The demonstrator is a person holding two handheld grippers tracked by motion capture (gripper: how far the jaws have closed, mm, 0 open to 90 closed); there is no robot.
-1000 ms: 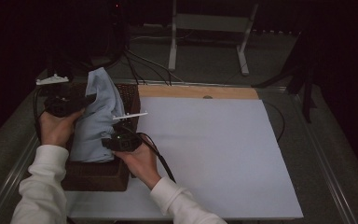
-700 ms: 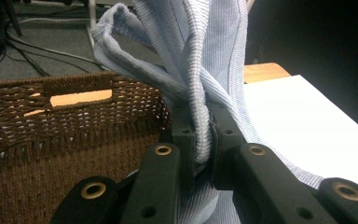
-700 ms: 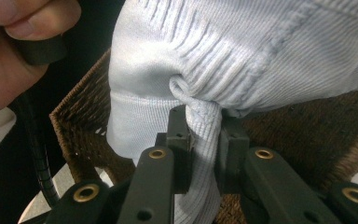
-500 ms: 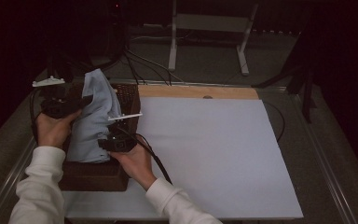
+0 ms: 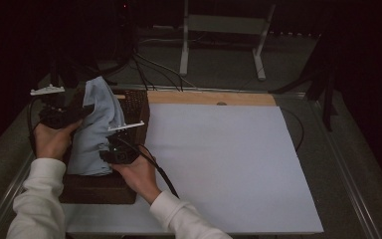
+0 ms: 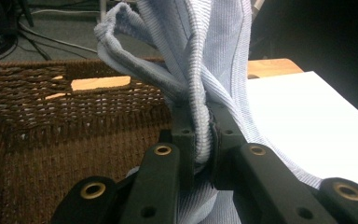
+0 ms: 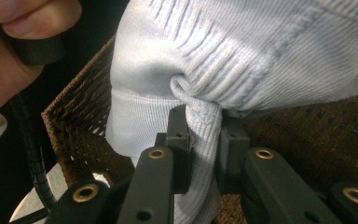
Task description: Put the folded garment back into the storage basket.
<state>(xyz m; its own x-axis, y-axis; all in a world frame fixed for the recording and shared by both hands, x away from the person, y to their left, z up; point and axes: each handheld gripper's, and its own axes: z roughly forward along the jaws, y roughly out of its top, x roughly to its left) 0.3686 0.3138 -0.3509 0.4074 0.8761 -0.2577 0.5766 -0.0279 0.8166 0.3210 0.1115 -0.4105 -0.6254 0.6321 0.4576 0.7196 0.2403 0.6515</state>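
White sleeves [image 5: 35, 209], black brass-riveted grippers [image 6: 200, 140]

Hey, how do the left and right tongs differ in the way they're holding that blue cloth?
In the high view the left tongs sit higher and farther back, near the cloth's top, while the right tongs grip its lower, nearer part. Both are shut on bunched folds of it, above the wicker basket.

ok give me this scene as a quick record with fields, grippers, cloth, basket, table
left gripper: shut on the pale blue ribbed garment, a fold pinched between its fingers
right gripper: shut on the same garment, lower down
garment: held up over the basket, partly draped inside
basket: dark brown wicker, at the left end of the table
white board: bare, to the right of the basket
light: dim
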